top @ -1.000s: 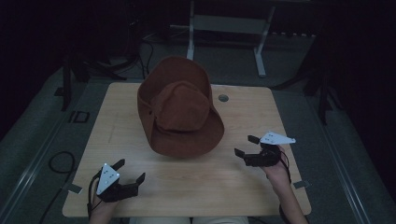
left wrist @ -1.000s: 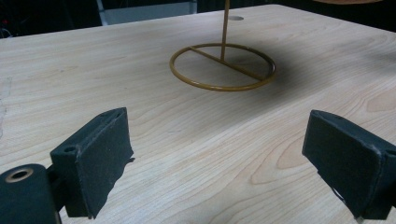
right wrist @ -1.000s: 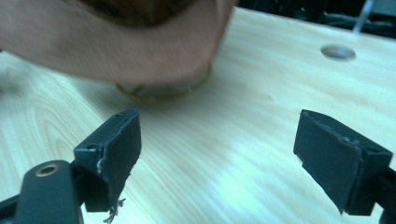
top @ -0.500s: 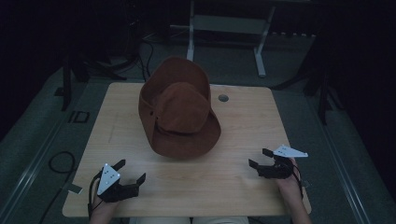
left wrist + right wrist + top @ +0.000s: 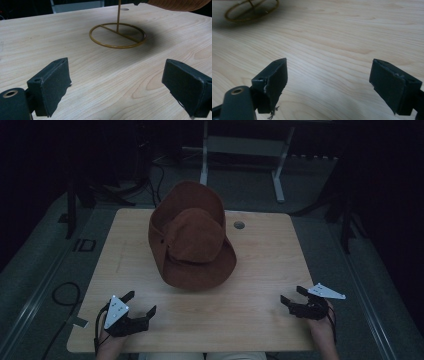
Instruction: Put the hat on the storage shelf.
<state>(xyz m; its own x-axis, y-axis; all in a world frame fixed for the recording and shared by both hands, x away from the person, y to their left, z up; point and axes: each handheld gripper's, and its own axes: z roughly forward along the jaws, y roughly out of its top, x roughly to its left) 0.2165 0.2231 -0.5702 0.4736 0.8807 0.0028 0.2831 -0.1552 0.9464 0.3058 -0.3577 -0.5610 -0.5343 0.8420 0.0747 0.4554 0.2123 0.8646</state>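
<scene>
While both hands rest at the near edge of the pale wooden table (image 5: 260,270), the brown wide-brimmed felt hat (image 5: 192,242) sits well ahead of them, raised on a thin brass-coloured wire stand with a ring base (image 5: 117,35). Starting at the left, the left gripper (image 5: 134,309) lies low by the near-left corner with its jaws spread wide and nothing between them; in the left gripper view the ring base lies straight ahead and slightly to the right of centre, the upright rod rising to the hat's brim at the top edge. The hat itself stands near the middle of the table, a little to the left of its centre line and toward the far side — its brim curls up at the back and its longer axis seems to run from far to near, tilted a little rightward. Farther right, a small grey grommet hole (image 5: 239,225) marks the tabletop just beside the brim. At the far right, the right gripper (image 5: 295,299) also stands wide and empty near the near-right edge; its own view puts the ring base (image 5: 252,10) off at the upper left, well apart. By my judgement the left gripper is somewhat nearer the hat, so any reach would run forward and inward from either side.
</scene>
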